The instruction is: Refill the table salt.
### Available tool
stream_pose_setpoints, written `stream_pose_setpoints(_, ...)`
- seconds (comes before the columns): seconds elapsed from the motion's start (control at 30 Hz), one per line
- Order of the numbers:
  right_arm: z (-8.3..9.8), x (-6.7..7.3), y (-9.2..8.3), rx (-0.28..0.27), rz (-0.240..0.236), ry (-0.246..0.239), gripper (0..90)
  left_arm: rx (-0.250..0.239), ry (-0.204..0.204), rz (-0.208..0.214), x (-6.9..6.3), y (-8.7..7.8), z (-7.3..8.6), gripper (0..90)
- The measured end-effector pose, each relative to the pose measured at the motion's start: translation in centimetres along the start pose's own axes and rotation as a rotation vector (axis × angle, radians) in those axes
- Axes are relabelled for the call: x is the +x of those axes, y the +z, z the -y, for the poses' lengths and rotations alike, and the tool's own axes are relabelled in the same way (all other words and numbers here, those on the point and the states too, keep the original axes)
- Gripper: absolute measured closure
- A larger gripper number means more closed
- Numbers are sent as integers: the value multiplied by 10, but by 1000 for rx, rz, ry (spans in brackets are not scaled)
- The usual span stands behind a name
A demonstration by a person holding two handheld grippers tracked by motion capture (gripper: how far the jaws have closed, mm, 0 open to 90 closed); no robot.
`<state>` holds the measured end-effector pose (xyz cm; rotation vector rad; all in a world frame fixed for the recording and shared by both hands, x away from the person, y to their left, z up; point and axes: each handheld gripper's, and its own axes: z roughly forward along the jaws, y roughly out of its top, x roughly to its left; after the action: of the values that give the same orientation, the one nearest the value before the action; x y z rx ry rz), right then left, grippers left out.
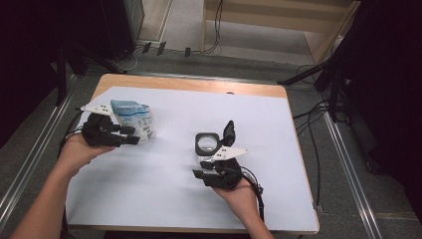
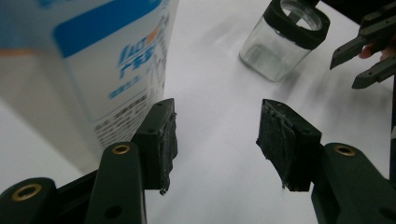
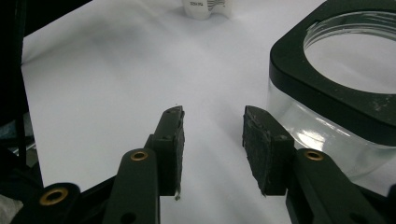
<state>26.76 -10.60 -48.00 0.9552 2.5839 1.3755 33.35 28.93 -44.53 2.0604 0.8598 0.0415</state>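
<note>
- Left gripper (image 1: 130,135) sits near the left edge of the white worktop (image 1: 164,189), jaws apart and gripping nothing. The white-and-blue printed plastic pouch (image 1: 133,118) stands just beside its tips, outside the gap.
- Square clear glass jar with a black open rim (image 1: 207,144) is around the middle of the worktop.
- Right gripper (image 1: 199,168) is right by that jar, jaws parted, nothing between the pads.

Pouch to the left and jar to the right, both on a desk (image 1: 164,199).

The pouch (image 1: 133,118) stands at the far left, just beside the left claw (image 1: 133,135). The jar (image 1: 207,145) stands near the middle, well apart from the pouch, just beyond the right claw (image 1: 199,175).
</note>
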Motion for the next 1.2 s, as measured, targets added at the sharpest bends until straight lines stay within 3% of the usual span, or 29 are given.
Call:
stream_pose_setpoints(0.23,0,0,2,2,-4,-2,598,17,16,-58,18,-22,6,503)
stream_pose_setpoints(0.47,0,-1,0,1,0,3,599,15,-15,-85,32,-31,-2,499)
stream_pose_setpoints(0.7,1,-3,-1,3,4,7,599,14,25,-53,33,-24,-26,529)
stream_pose_setpoints(0.8,2,-3,-2,-1,8,9,599,37,44,-33,33,-20,-35,561)
stream_pose_setpoints(1.0,4,-4,-3,-1,8,16,599,60,82,-24,34,-13,-43,651)
stream_pose_setpoints(1.2,5,-4,-3,3,11,23,599,83,72,5,37,-8,-44,715)
